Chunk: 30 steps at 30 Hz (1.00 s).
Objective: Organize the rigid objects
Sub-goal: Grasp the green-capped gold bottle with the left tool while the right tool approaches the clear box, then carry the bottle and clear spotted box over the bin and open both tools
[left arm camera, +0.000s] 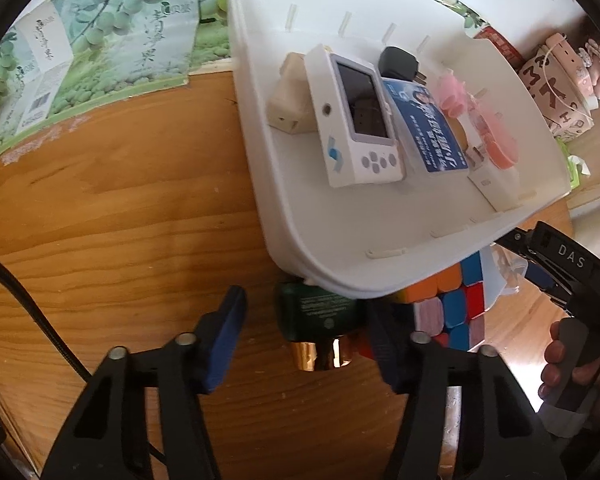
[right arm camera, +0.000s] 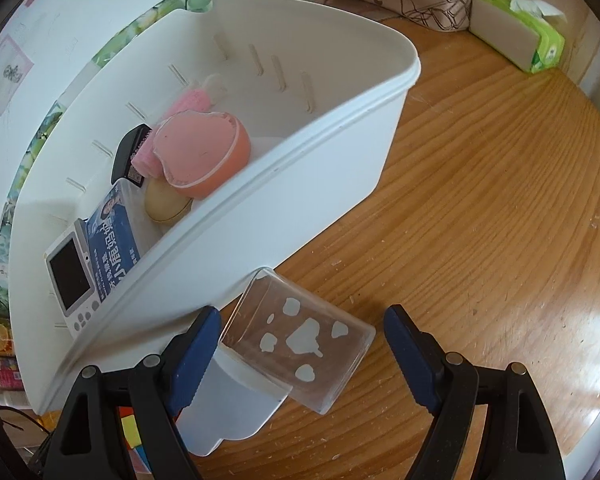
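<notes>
A: Left wrist view: the left gripper (left arm camera: 300, 336) points down at the wooden worktop (left arm camera: 132, 216). A dark green bottle (left arm camera: 320, 312) with a gold cap lies between its blue pads, but there's a clear gap on the left side, so the jaws look released, not pressing on it.

B: And what's beside the bottle?

A: A colour cube (left arm camera: 448, 304) just to its right, partly under the rim of the white bin (left arm camera: 300, 240). Inside the bin sit a white handheld game console (left arm camera: 356, 120), a blue card box (left arm camera: 432, 128), a black plug (left arm camera: 398, 62) and a pink round container (left arm camera: 496, 144).

B: Right wrist view?

A: The right gripper (right arm camera: 302, 356) hangs over a clear plastic box (right arm camera: 300, 340) with white blotches, which lies tilted on the worktop against the bin's outer wall. A translucent lid (right arm camera: 236, 412) lies under its near end. The jaws stand wide, one pad either side, neither touching the box.

B: Anything else around?

A: A green tissue pack (right arm camera: 528, 32) at the far edge, well apart from the bin.
</notes>
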{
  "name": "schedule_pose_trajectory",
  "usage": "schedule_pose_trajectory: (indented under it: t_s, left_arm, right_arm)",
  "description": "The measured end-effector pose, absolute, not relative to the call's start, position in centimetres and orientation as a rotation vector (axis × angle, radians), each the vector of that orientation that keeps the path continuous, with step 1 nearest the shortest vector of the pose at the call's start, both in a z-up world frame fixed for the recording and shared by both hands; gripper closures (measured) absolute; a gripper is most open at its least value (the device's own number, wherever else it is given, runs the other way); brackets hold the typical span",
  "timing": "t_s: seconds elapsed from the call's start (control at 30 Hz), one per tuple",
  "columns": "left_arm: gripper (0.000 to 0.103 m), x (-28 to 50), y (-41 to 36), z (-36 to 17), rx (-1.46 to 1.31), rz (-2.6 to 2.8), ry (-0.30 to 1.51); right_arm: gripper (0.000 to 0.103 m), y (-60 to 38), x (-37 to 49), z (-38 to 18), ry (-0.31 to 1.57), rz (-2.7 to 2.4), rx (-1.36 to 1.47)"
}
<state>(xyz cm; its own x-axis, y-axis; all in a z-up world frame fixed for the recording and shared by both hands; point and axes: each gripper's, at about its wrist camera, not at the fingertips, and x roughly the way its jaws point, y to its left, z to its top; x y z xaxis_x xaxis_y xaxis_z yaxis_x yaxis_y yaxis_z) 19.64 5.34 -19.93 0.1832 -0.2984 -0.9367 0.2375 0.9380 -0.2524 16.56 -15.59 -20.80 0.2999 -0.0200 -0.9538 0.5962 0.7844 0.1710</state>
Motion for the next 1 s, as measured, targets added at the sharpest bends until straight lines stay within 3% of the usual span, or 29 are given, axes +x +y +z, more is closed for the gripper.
schedule_pose_trajectory:
  t_s: [0.13,0.3,1.0]
  left_arm:
    - [0.056,19.6,5.0,-20.1,-0.063,-0.383,1.332]
    - [0.057,19.3,5.2,-20.0,-0.087,-0.359,1.329]
    - [0.057,12.7,7.6,-15.9,-0.272,-0.292,1.152]
  right_arm:
    - [0.020,-14.8,16.6,-20.8,1.201,-0.427,0.551]
    - [0.025,-15.1,15.1,-20.6,1.176,-0.402,0.545]
    - [0.026,-17.4,12.5,-20.6,1.203,-0.323,0.507]
